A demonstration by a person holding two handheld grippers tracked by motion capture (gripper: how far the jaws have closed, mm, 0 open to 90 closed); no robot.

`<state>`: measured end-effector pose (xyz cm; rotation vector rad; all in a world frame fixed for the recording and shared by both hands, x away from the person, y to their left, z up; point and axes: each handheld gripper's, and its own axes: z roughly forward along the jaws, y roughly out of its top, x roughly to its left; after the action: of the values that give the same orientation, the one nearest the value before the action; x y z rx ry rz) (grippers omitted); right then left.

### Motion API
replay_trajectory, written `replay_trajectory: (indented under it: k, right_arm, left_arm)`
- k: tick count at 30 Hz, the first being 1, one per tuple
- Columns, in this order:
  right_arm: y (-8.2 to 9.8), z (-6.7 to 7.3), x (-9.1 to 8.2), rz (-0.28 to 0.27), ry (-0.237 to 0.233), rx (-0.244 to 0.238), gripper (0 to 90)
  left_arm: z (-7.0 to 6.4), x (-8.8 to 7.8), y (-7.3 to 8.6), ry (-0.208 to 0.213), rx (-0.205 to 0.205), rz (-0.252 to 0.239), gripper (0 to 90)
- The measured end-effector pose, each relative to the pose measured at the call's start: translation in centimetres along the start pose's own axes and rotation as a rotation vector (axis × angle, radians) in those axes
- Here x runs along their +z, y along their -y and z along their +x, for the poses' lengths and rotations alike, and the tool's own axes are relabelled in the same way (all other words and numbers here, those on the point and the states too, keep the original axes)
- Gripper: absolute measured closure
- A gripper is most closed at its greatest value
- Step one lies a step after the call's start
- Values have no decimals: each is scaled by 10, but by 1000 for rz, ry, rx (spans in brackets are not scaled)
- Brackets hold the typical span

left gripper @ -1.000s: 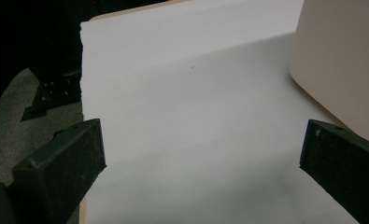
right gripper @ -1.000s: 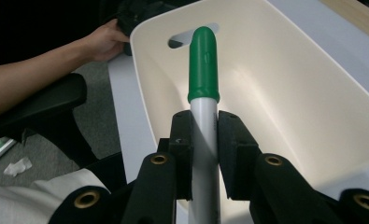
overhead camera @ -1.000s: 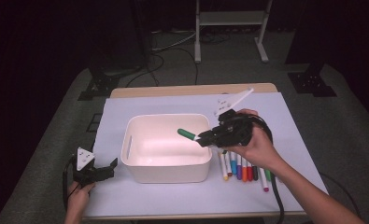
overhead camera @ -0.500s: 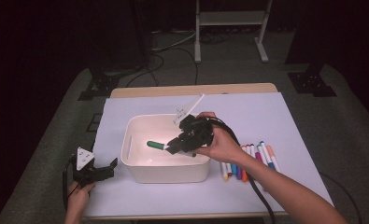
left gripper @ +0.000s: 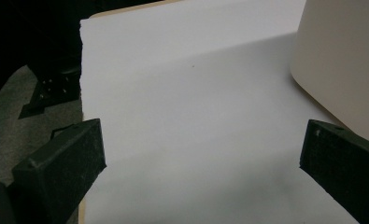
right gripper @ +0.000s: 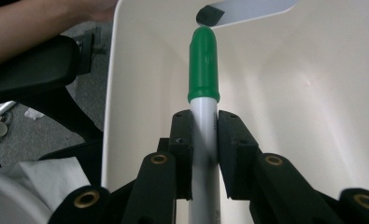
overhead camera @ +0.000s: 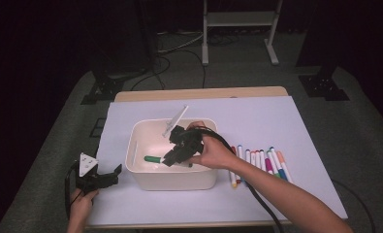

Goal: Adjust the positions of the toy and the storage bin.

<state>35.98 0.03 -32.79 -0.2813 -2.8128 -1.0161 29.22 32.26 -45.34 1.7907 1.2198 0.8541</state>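
A wooden table (overhead camera: 199,93) covered with a white sheet (overhead camera: 295,126) stands on grey carpet (overhead camera: 58,131) in a dark room, lit from above. Behind it, a white metal stand (overhead camera: 237,29), black equipment bases (overhead camera: 325,85) and loose cables (overhead camera: 179,46) sit against blackness.

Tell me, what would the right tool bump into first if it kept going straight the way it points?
Probably the bin's far inside wall. The right tool grips a green-capped marker that points along the bin towards it, so the cap would likely touch first, though depth is hard to judge.
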Motion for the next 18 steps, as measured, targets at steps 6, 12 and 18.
replay_trajectory:
  k: [6, 12, 18]
  right_arm:
    - [-3, 0, 13, 40, -14, 0, 757]
    - [-4, 3, 23, 87, -17, -18, 756]
    - [-4, 4, 27, 118, -12, -26, 729]
  left_arm:
    - [0, 0, 0, 3, -2, 2, 0]
    - [1, 0, 0, 5, -5, 3, 0]
    - [1, 0, 0, 5, -5, 3, 0]
